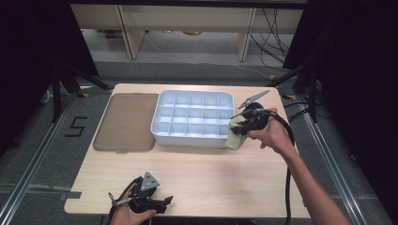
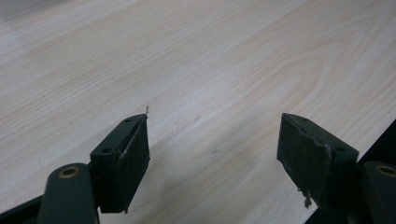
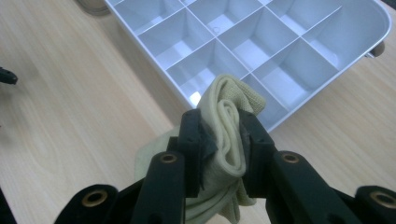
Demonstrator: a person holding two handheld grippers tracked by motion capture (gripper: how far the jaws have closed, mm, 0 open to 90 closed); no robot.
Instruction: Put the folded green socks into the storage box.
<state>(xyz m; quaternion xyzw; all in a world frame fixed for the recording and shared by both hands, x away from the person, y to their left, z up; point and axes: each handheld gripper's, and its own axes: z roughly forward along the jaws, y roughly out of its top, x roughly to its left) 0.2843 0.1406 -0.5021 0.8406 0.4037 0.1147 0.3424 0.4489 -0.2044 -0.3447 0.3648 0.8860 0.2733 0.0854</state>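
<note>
A white divided tray with several compartments sits mid-table; in the right gripper view its near wall runs just ahead of the jaws. My right gripper is shut on a folded pale yellow cloth, held at the tray's near right corner. In the right gripper view the cloth is bunched between the two jaws of that gripper, its top edge over a corner compartment. My left gripper rests at the table's front edge, and its own view shows its jaws wide apart over bare wood.
A brown translucent lid lies flat left of the tray. The wooden table has bare surface between the tray and the front edge. The right gripper's cable trails off the table's right side.
</note>
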